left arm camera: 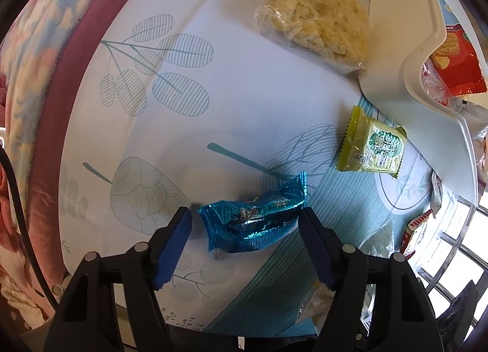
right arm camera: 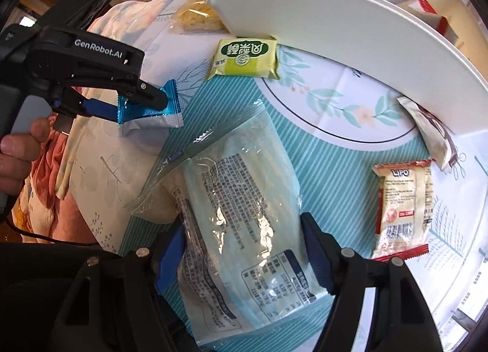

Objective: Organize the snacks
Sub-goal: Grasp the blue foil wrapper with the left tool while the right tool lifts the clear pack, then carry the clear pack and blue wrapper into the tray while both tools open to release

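My left gripper straddles a blue foil snack; its right finger touches the wrapper, its left finger stands a little apart, so the jaws are open around it. In the right wrist view the left gripper is at that blue snack. My right gripper is open around a large clear pale-blue packet lying on the cloth. A green snack lies beside the white tray.
A clear bag of yellow crumbly snack lies far on the patterned tablecloth. A red-and-cream Lipo packet and a brown-white sachet lie right. Red packets sit in the tray. Bedding is at the left.
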